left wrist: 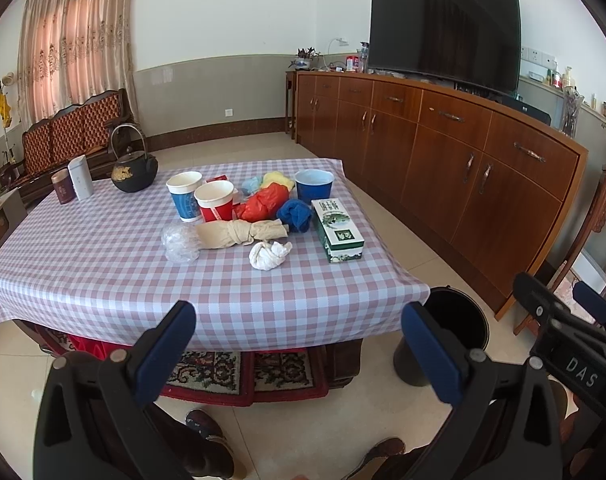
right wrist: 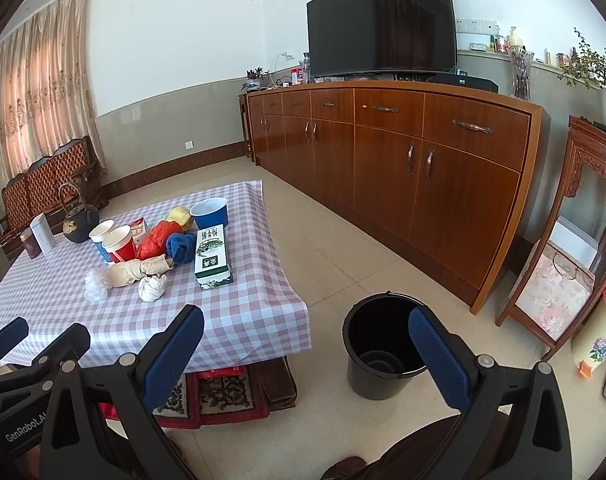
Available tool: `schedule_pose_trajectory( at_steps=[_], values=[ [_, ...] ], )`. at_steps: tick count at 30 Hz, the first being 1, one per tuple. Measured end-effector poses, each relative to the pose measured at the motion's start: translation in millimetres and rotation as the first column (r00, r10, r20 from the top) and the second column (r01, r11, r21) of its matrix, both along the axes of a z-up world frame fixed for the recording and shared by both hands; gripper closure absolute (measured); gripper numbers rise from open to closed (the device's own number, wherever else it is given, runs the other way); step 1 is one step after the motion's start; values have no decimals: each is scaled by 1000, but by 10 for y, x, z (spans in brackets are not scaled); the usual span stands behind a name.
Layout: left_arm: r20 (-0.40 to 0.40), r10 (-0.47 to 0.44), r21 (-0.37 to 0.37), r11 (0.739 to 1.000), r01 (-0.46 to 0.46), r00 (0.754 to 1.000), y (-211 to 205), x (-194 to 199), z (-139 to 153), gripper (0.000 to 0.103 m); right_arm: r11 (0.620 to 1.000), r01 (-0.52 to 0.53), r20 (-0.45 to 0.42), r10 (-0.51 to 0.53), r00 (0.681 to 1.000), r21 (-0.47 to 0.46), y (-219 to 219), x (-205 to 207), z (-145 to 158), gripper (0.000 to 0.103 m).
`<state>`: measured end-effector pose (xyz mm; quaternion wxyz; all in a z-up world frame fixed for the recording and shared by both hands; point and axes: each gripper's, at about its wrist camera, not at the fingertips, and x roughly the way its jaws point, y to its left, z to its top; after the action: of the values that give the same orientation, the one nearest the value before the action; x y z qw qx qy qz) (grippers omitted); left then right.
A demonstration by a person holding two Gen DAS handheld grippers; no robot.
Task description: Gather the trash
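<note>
Trash lies on the checked table (left wrist: 103, 272): a white crumpled tissue (left wrist: 269, 255) (right wrist: 151, 287), a tan knotted bag (left wrist: 239, 233), a clear plastic wad (left wrist: 179, 243), red (left wrist: 263, 203) and blue (left wrist: 295, 215) bags, a green box (left wrist: 337, 230) (right wrist: 211, 255), and paper cups (left wrist: 215, 201). A black bucket (right wrist: 383, 350) (left wrist: 455, 320) stands on the floor right of the table. My left gripper (left wrist: 299, 340) is open and empty before the table's near edge. My right gripper (right wrist: 307, 354) is open and empty, near the bucket.
A black iron teapot (left wrist: 134, 172), a white tin (left wrist: 80, 178) and a dark tin (left wrist: 63, 189) stand at the table's far left. A long wooden sideboard (left wrist: 443, 160) with a TV (left wrist: 443, 32) runs along the right. A wooden chair (right wrist: 563, 280) stands at far right.
</note>
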<state>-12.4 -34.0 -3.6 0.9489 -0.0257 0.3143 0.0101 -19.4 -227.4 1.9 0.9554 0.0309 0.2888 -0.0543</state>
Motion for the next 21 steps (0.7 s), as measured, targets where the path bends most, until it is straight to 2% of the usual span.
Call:
schedule_pose_trajectory(
  at_steps=[21],
  values=[
    [-13,10,9,1000,-10,1000,70,69,-46,0,1000,-4,-7,4,1000,4,18,43,-29,0]
  ],
)
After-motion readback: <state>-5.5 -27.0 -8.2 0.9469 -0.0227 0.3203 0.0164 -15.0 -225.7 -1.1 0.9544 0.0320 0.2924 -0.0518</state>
